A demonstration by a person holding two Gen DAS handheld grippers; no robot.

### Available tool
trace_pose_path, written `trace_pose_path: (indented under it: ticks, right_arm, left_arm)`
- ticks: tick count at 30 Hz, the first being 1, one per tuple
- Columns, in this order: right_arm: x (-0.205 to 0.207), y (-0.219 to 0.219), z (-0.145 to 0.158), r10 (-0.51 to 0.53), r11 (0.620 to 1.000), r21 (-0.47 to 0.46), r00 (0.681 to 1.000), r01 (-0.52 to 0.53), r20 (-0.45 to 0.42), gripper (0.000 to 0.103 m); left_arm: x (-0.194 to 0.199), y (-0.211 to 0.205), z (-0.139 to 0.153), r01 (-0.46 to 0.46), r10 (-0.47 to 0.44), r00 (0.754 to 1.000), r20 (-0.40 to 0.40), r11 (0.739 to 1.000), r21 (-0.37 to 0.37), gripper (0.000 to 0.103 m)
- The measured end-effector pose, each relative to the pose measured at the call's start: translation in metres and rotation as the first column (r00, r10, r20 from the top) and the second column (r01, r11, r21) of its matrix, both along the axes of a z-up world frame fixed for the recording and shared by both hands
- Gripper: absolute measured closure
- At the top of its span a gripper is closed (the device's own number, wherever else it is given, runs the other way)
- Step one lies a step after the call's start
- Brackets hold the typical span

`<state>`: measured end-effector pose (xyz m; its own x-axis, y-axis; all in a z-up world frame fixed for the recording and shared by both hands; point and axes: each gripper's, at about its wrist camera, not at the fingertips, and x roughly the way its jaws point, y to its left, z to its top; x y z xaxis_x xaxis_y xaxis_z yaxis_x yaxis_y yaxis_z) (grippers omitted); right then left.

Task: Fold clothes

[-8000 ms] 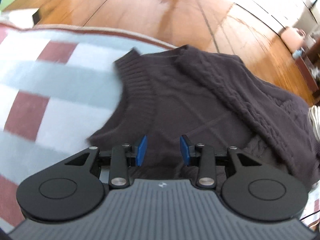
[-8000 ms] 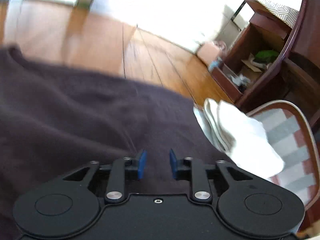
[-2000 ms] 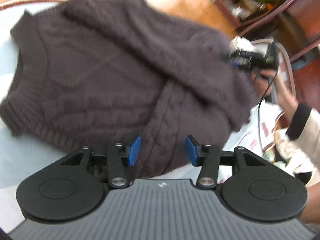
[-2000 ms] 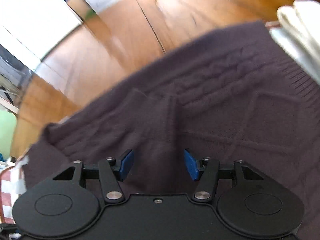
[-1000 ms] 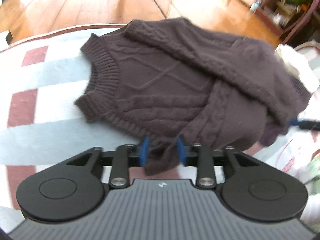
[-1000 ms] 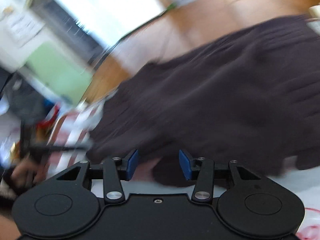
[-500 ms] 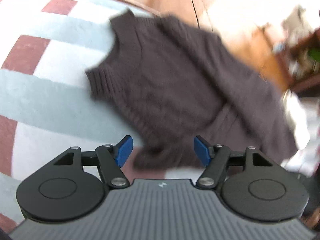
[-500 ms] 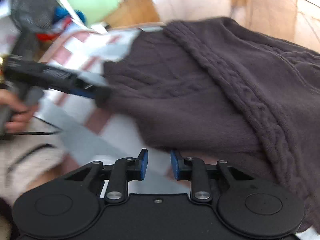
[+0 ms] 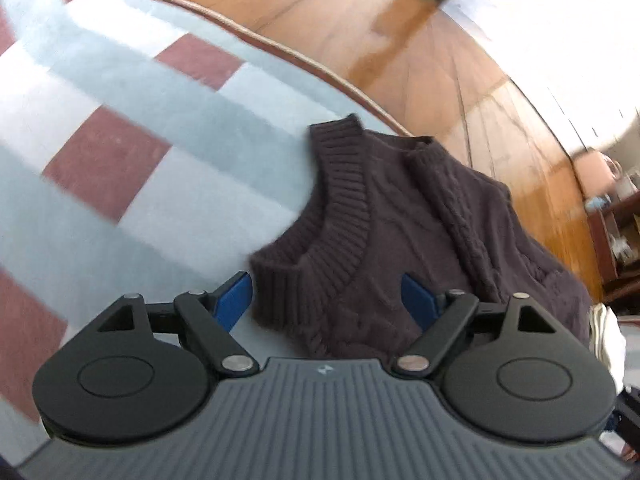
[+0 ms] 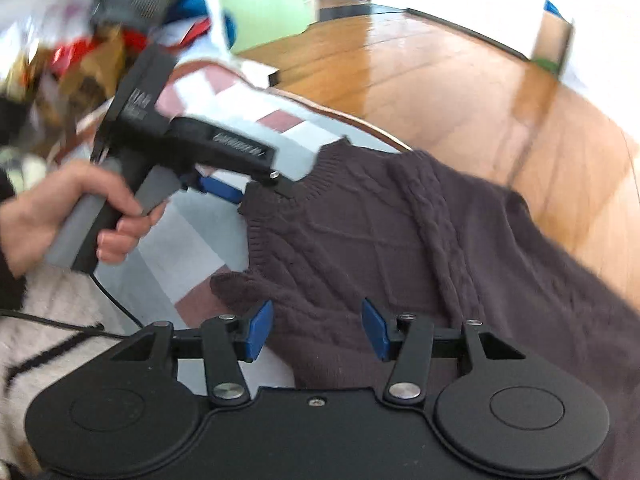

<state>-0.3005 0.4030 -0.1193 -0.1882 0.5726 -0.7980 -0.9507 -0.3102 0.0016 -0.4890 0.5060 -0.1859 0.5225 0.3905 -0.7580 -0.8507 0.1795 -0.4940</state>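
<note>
A dark brown cable-knit sweater (image 9: 420, 236) lies folded on a checked cloth (image 9: 140, 128). My left gripper (image 9: 326, 298) hovers over its ribbed collar corner; its jaws are opening wide, with the knit between them and neither blue pad pressing on it. In the right wrist view the same left gripper (image 10: 248, 190) sits at the collar, held by a hand (image 10: 80, 216). My right gripper (image 10: 316, 332) is over the near edge of the sweater (image 10: 400, 240). Its jaws are opening, with fabric lying between them but not pinched.
The cloth's piped border (image 9: 280, 48) ends at a wooden floor (image 9: 400, 40). Folded white clothes (image 9: 608, 340) lie beside the sweater at the right. Cluttered items (image 10: 80, 40) pile up at the far left. A light striped sleeve (image 10: 48, 320) is near the right gripper.
The left jaws, nearly shut on the sweater's edge a second ago, have spread wide and moved to the collar. The right gripper swept left along the sweater, narrowed, then widened again.
</note>
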Motion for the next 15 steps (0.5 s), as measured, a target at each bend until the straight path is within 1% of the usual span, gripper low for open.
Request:
trace_pose_path:
  ticks: [1, 3, 4, 6, 8, 10, 11, 12, 13, 14, 15]
  right_arm:
    - [-0.007, 0.004, -0.002, 0.010, 1.000, 0.007, 1.000, -0.010, 0.014, 0.047]
    - [-0.018, 0.010, -0.009, 0.009, 1.000, 0.026, 1.000, -0.010, 0.017, 0.047]
    - [-0.023, 0.011, -0.012, 0.003, 0.999, 0.032, 1.000, -0.004, 0.018, 0.047]
    - [-0.027, 0.013, -0.011, -0.044, 0.998, 0.047, 0.999, 0.043, 0.024, 0.047]
    - [-0.016, 0.000, -0.001, -0.101, 0.994, 0.049, 0.995, 0.102, -0.025, 0.044]
    - [-0.005, -0.005, 0.001, -0.135, 0.991, 0.016, 0.988, 0.136, -0.069, 0.043]
    - [0.000, -0.005, -0.001, -0.156, 0.988, 0.002, 0.985, 0.156, -0.074, 0.043]
    - [0.003, -0.006, -0.003, -0.183, 0.983, -0.004, 0.981, 0.183, -0.065, 0.043]
    - [0.007, -0.006, -0.006, -0.208, 0.978, -0.013, 0.976, 0.208, -0.061, 0.043]
    - [0.011, -0.006, -0.008, -0.229, 0.973, -0.028, 0.971, 0.228, -0.064, 0.043]
    - [0.014, -0.006, -0.010, -0.246, 0.969, -0.048, 0.966, 0.243, -0.077, 0.043]
  left_arm:
    - [0.000, 0.004, -0.003, 0.002, -0.002, 1.000, -0.003, 1.000, 0.006, 0.018]
    - [-0.003, 0.013, -0.011, -0.021, 0.021, 1.000, 0.000, 1.000, -0.018, 0.016]
    - [-0.005, 0.016, -0.014, -0.029, 0.029, 1.000, 0.003, 0.999, -0.027, 0.014]
    - [-0.007, 0.016, -0.013, -0.027, 0.028, 1.000, 0.014, 0.999, -0.031, 0.013]
    - [-0.007, 0.016, -0.015, -0.013, 0.014, 1.000, 0.011, 1.000, -0.022, 0.014]
    - [-0.003, 0.013, -0.015, 0.023, -0.023, 1.000, -0.004, 1.000, -0.007, 0.018]
    - [-0.001, 0.011, -0.015, 0.046, -0.046, 0.999, -0.012, 0.999, 0.001, 0.031]
    - [0.003, 0.008, -0.015, 0.068, -0.068, 0.997, -0.034, 0.998, 0.011, 0.038]
    - [0.008, 0.004, -0.015, 0.094, -0.090, 0.991, -0.097, 0.995, 0.033, 0.050]
    - [0.015, -0.001, -0.015, 0.125, -0.112, 0.977, -0.179, 0.990, 0.061, 0.068]
    - [0.020, -0.004, -0.013, 0.147, -0.123, 0.961, -0.246, 0.986, 0.084, 0.074]
